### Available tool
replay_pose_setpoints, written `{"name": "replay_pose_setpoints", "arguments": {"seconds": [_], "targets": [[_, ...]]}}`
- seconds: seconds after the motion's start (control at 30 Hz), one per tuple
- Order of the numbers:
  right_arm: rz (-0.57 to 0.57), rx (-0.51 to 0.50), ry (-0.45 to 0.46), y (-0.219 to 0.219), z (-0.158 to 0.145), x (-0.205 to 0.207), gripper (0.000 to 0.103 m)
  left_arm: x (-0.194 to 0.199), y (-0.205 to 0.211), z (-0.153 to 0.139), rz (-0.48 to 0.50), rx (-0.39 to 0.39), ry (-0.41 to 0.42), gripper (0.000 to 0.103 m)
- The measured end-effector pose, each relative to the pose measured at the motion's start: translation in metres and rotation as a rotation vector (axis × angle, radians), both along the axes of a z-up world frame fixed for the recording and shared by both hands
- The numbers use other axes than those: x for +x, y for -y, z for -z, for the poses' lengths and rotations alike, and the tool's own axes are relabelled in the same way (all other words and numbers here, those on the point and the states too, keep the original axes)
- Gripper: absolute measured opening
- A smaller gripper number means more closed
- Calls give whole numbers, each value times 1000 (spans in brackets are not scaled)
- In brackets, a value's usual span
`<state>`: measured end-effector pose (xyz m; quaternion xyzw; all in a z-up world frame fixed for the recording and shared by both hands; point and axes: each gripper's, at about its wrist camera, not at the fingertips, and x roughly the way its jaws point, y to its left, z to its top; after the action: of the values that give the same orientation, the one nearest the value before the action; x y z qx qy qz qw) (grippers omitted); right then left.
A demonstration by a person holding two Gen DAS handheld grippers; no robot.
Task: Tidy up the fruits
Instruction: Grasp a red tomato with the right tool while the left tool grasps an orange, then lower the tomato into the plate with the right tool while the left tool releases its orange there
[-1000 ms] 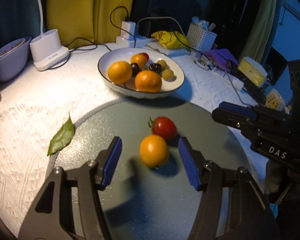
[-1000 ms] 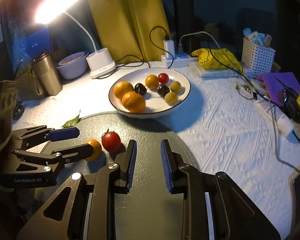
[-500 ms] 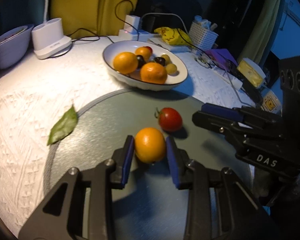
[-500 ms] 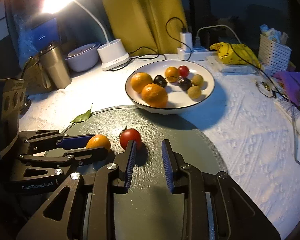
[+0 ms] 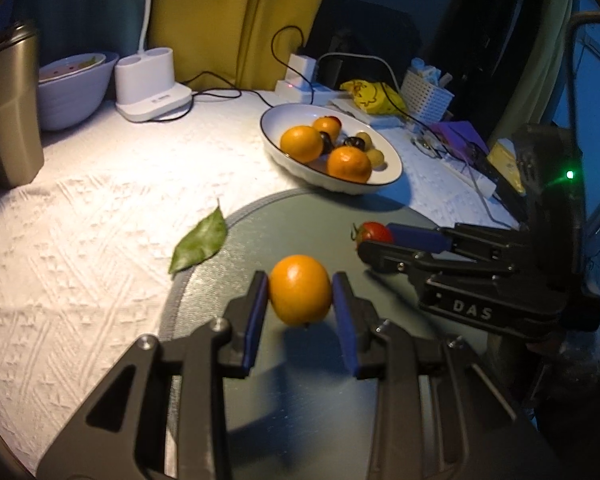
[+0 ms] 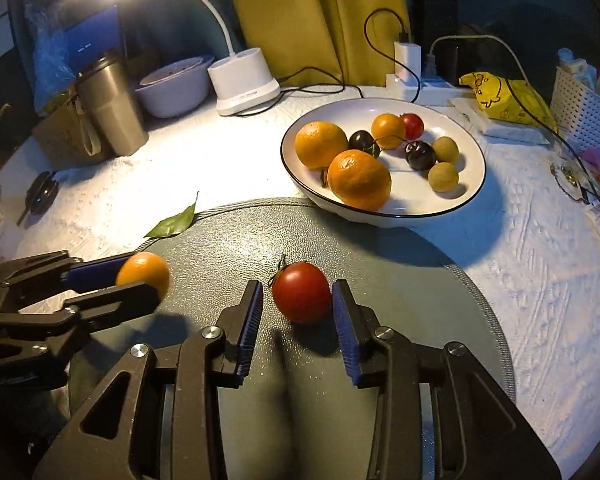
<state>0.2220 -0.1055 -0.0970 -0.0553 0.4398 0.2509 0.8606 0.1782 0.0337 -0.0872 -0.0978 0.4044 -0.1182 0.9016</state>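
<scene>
Since a second ago: left gripper (image 5: 300, 300) clamped on orange fruit (image 5: 300, 289), lifted off round grey mat (image 6: 400, 280).
Right gripper (image 6: 298, 312) just opening, astride red tomato (image 6: 302, 291) mid-mat, pads not pressing; bare mat right, white bowl (image 6: 472, 168) at far edge.

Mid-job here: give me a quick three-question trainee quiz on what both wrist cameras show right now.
1. What does the left gripper clamp?
2. True or false: the tomato lies in the white bowl.
3. The leaf lies: A) in the bowl, B) at the grey mat's edge, C) under the lamp base.

Key: 1. The small orange. 2. False: it sits on the mat between the right gripper's open jaws. 3. B.
</scene>
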Motion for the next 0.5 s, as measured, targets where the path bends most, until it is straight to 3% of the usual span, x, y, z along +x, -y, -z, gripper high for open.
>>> {"name": "replay_pose_setpoints", "arguments": {"seconds": [0.5], "targets": [[-20, -19, 22, 1, -4, 1, 33, 8, 8, -8, 3, 37, 19, 34]]}}
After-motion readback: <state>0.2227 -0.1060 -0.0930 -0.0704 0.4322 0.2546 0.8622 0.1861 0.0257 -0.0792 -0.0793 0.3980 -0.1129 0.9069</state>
